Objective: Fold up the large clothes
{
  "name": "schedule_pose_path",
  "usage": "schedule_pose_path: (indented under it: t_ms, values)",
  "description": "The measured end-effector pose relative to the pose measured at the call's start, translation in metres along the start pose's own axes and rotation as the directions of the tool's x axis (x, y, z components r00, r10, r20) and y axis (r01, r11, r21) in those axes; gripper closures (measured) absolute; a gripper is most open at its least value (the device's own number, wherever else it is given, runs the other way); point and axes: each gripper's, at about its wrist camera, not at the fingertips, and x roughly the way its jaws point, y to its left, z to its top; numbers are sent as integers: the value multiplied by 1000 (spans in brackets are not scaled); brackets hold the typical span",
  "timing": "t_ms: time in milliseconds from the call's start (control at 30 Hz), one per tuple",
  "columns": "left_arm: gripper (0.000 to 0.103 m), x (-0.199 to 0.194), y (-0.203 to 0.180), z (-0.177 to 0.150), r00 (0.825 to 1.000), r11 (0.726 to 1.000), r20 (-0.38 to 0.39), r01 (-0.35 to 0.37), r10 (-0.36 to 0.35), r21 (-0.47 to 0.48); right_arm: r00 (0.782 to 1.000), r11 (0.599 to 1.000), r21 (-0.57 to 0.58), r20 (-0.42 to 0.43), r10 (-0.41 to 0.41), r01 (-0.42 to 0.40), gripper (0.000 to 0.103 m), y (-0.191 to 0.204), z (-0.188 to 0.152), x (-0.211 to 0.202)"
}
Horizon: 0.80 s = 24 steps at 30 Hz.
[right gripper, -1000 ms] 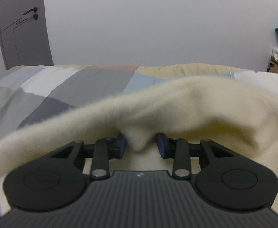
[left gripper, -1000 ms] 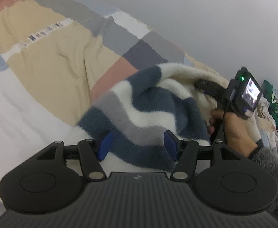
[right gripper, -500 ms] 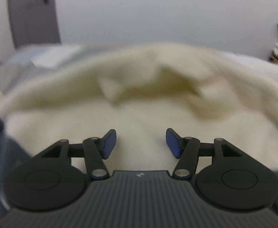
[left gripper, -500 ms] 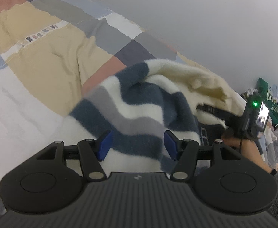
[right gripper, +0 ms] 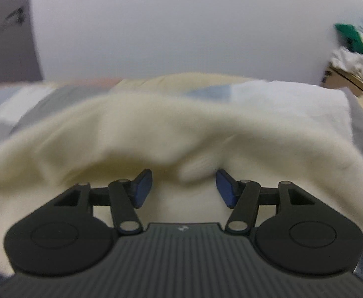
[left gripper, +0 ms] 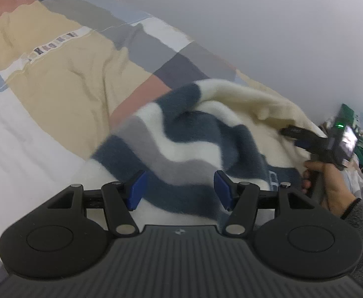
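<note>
A fluffy sweater with navy, grey and white wavy stripes and a cream inner side lies bunched on the bed. My left gripper is open just above its near striped edge, holding nothing. My right gripper is open with the sweater's cream fabric spread in front of it, blurred. In the left wrist view the right gripper rests against the cream part at the sweater's right side, held by a hand.
The bed has a patchwork cover of beige, grey, pink and white blocks. A pale wall runs behind. A pile of clothes on a cardboard box stands at the far right. A grey door is at the left.
The right gripper opened and let go of the cream fabric, which dropped back onto the bed. The left gripper stayed open over the striped edge.
</note>
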Motion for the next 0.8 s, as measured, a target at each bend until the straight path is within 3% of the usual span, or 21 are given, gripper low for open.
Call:
schedule_pose_path:
  t_ms: [100, 200, 333, 433, 600, 700, 800]
  values:
    - [38, 4, 5, 5, 1000, 1000, -5, 3, -3, -20, 999, 998, 49, 11, 34, -35, 43, -18, 0, -13]
    - [38, 3, 7, 7, 1000, 999, 2, 6, -6, -34, 998, 998, 17, -8, 64, -64, 43, -34, -7, -42]
    - [38, -2, 0, 6, 1000, 1000, 19, -10, 10, 6, 994, 997, -7, -86, 71, -72, 44, -54, -18, -75]
    - [38, -12, -3, 4, 999, 999, 36, -15, 14, 32, 991, 994, 53, -81, 103, -99, 44, -82, -27, -108]
    - [38, -37, 7, 13, 998, 998, 16, -63, 62, 15, 988, 996, 86, -150, 25, -12, 43, -119, -41, -151]
    - [35, -60, 19, 17, 996, 997, 49, -79, 80, -21, 984, 996, 85, -179, -5, 21, 43, -138, -57, -174]
    - [33, -74, 36, 16, 985, 985, 47, -165, 168, -53, 973, 987, 155, -230, -2, 39, 43, -158, -74, -184]
